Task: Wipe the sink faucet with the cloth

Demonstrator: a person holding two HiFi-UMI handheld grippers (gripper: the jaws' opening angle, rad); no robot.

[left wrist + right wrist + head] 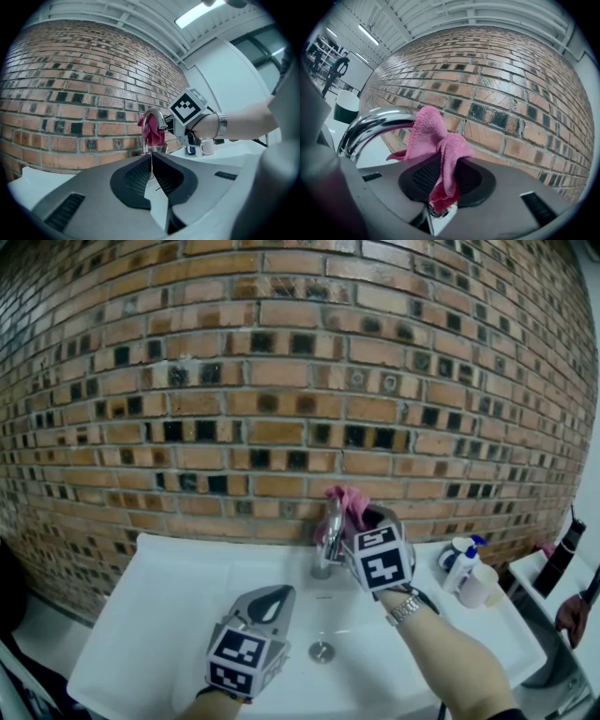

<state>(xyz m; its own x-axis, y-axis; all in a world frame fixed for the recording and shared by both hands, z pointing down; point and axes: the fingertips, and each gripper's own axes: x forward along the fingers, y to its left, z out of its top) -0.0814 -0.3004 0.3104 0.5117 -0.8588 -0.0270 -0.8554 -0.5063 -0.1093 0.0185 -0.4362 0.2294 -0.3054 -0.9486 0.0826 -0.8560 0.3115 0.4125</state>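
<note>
- white sink (169, 606) against a brick wall; no writing on it.
- chrome faucet (370, 123) at the sink's back edge: rigid, probably slick.
- left gripper (151, 161): jaws together, empty, over the basin.
- right gripper (367, 524): clamped on a bunched fold of the cloth (436, 140).
- the pink cloth drapes over the faucet's arch; soft, light, floppy, best held bunched.
- bottles (464, 568) beside the sink: labels unreadable.

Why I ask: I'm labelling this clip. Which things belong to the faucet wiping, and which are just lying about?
In the job: pink cloth, faucet, sink, right gripper clamped on the cloth.
Lying about: small bottles and white mug at the sink's right, black bottle beyond; left gripper, shut and empty.
</note>
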